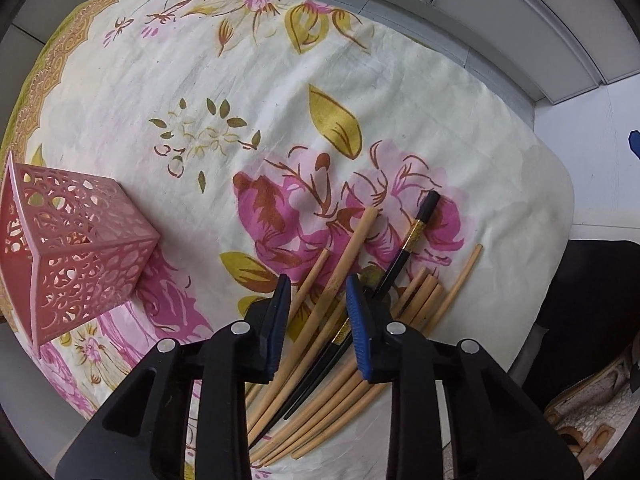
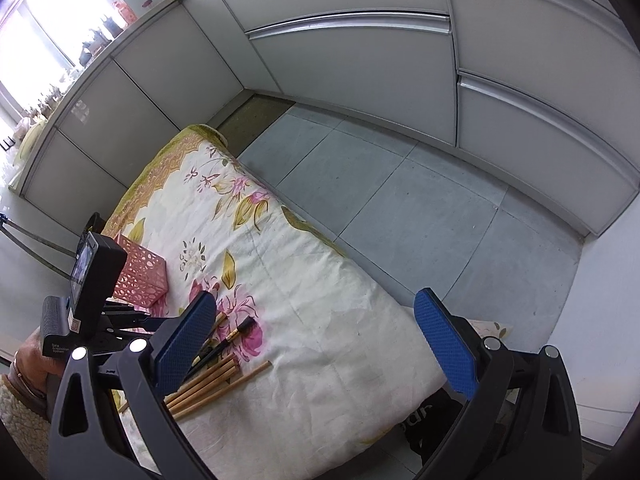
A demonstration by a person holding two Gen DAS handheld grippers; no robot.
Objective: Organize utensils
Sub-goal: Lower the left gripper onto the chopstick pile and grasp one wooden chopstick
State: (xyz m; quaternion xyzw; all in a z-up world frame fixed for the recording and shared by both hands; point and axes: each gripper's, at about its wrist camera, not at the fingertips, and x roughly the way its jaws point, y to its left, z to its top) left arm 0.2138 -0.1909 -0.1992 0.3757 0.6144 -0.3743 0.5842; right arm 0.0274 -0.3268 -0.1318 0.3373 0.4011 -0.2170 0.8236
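Surface: a floral cloth (image 1: 280, 80) covers the low worktop; grey cabinet fronts (image 2: 360, 60) and floor tiles lie beyond it.
Utensils: a loose pile of bamboo chopsticks (image 1: 352, 240) lies fanned on the cloth, with black chopsticks (image 1: 416, 232) banded in gold among them.
Holder: a pink perforated holder (image 1: 80, 248) stands on the cloth, well apart from the pile; what can be seen through its cut-outs shows no chopsticks inside (its opening is turned away, so I cannot be sure).
Left gripper (image 1: 320, 308): points down over the pile, jaws narrowed to a small gap that straddles two or three sticks; the blue pads do not visibly press on them, so no grasp yet.
Right gripper (image 2: 320, 344): hovers off to the side, jaws spread wide and holding nothing.
Person: a hand (image 2: 30, 364) holds the left tool's grip.
Progress: apparently the very start; every stick in view is on the cloth.
Remaining: pick the sticks up, probably in batches, and stand them in the holder.
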